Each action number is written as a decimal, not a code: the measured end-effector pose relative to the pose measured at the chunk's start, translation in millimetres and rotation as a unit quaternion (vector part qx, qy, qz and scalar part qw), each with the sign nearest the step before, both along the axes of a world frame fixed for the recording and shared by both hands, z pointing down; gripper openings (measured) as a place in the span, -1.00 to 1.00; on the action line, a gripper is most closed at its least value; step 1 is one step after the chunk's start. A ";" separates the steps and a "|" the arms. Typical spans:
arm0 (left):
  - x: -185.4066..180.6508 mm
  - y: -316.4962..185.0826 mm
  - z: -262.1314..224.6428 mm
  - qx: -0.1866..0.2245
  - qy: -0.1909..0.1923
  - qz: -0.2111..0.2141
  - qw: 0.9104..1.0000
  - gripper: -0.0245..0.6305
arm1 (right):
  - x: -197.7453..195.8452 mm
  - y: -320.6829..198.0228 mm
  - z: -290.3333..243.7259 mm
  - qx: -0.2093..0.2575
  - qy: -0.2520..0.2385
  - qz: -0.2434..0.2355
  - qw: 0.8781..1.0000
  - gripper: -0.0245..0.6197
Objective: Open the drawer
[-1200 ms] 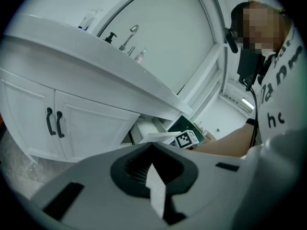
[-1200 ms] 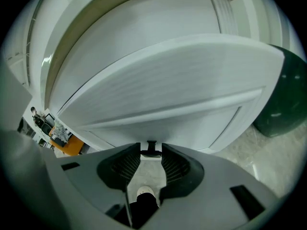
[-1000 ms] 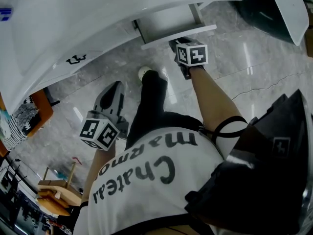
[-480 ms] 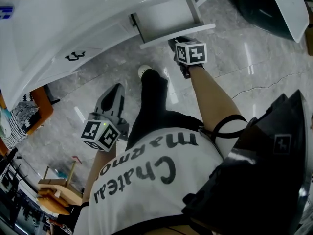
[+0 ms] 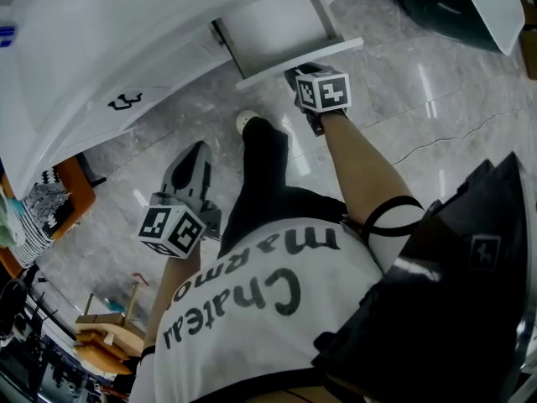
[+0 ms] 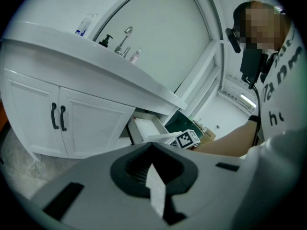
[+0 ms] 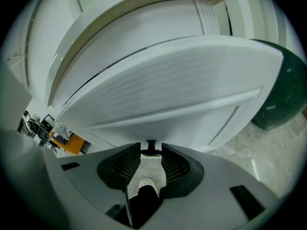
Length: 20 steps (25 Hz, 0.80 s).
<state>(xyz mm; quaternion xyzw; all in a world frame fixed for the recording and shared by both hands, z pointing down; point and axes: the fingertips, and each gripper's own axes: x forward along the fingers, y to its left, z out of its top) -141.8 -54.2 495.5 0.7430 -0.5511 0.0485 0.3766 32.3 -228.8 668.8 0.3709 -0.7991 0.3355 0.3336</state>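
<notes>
White drawer [image 5: 277, 23] slid further out, R gripper [image 5: 296, 73] on knob [image 7: 151, 146].

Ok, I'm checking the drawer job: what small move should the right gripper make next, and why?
Probably a short, straight pull toward the person. The right gripper has its jaws on the small black handle, and the drawer shows only partly out from under the white counter.

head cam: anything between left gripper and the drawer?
Head view: only bare marble floor between the left gripper and the drawer; the person's white shoe sits just right of that line.
</notes>
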 end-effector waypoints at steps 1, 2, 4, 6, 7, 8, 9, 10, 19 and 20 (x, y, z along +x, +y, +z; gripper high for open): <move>-0.7 1.7 0.7 -0.001 0.001 -0.001 1.000 -0.94 | 0.5 1.2 0.2 -0.001 0.001 0.003 1.000 -0.49; -0.9 3.7 1.3 -0.003 0.001 -0.002 1.000 -0.95 | 1.2 2.6 0.5 -0.002 0.001 0.005 1.000 -0.49; -0.5 7.5 2.1 -0.005 0.003 -0.001 1.000 -0.95 | 3.3 5.6 0.9 -0.004 0.004 0.005 1.000 -0.49; 0.0 10.9 3.3 -0.008 0.003 0.001 1.000 -0.95 | 6.3 10.4 2.2 -0.008 0.010 0.002 1.000 -0.49; 0.3 12.4 4.2 -0.010 0.003 0.002 1.000 -0.95 | 7.9 13.6 3.0 -0.010 0.012 0.001 1.000 -0.49; 0.6 13.5 5.0 -0.012 0.003 0.002 1.000 -0.95 | 9.4 16.7 3.6 -0.012 0.013 0.001 1.000 -0.49; 1.5 14.0 5.7 -0.014 0.004 0.004 1.000 -0.95 | 10.7 19.1 3.9 -0.013 0.011 0.005 1.000 -0.49; 3.0 13.6 6.3 -0.015 0.006 0.006 1.000 -0.95 | 11.9 20.7 3.9 -0.014 0.007 0.011 1.000 -0.49; 24.1 3.3 10.3 -0.015 0.009 0.038 0.999 -0.95 | 26.3 38.6 5.5 -0.016 0.006 0.004 1.000 -0.49; 25.5 3.3 10.5 -0.015 0.010 0.040 0.999 -0.95 | 26.9 39.5 5.4 -0.017 0.006 0.005 1.000 -0.49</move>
